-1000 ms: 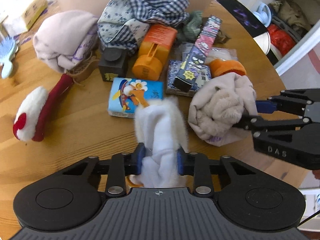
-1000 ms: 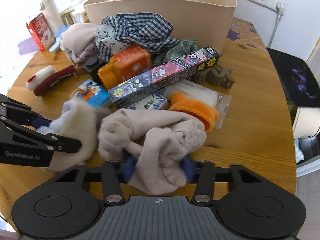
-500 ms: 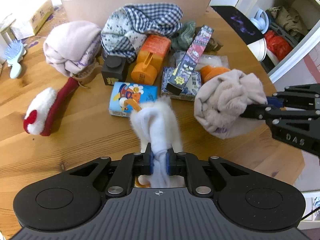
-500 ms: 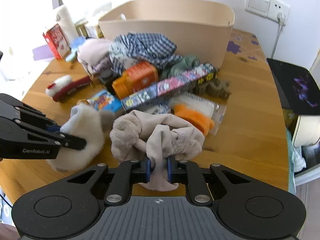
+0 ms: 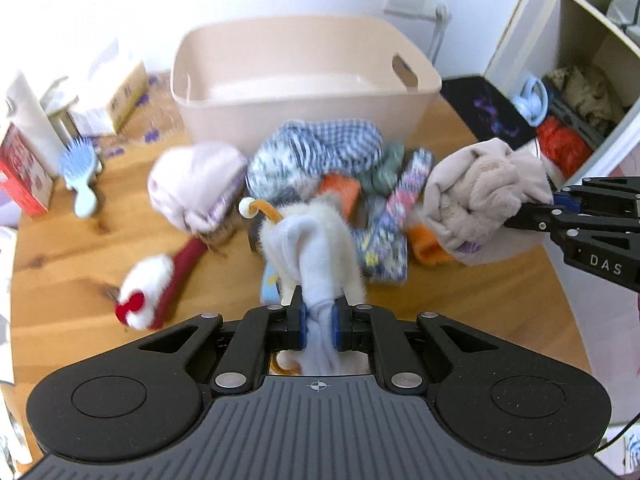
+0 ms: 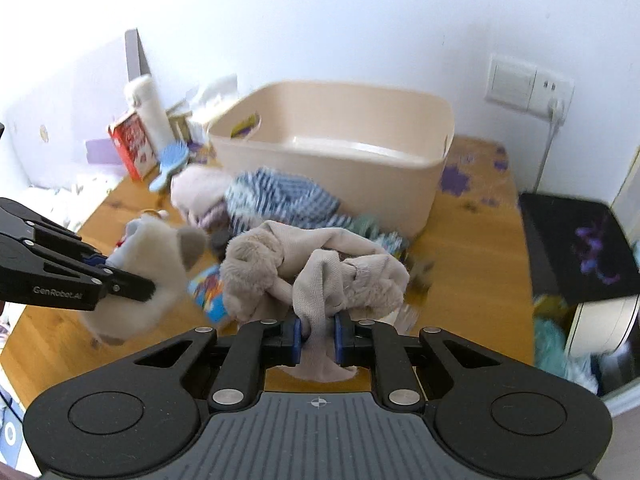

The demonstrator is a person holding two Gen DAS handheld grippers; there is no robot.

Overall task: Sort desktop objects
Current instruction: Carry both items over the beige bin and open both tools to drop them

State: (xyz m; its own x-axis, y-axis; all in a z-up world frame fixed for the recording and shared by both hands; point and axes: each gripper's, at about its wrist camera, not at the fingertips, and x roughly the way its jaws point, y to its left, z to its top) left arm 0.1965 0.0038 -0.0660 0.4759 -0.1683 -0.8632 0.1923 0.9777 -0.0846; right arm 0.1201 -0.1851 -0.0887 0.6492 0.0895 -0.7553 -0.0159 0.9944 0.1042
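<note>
1. Where the wooden table [image 5: 72,248] fills the frame's lower half, the beige bin [image 5: 304,80] stands at upper centre.
2. Beige fleece bundle [image 6: 316,264], frame centre: my right gripper [image 6: 316,338] pinches it above the table.
3. White fuzzy sock [image 5: 316,252], frame centre: my left gripper [image 5: 319,322] pinches it.
4. Blue hairbrush [image 5: 80,176], left edge.

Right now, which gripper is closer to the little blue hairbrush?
Left. The left gripper, holding a white fluffy sock, sits on the blue hairbrush's side of the table. The right gripper, holding a beige sock, is farther across.
</note>
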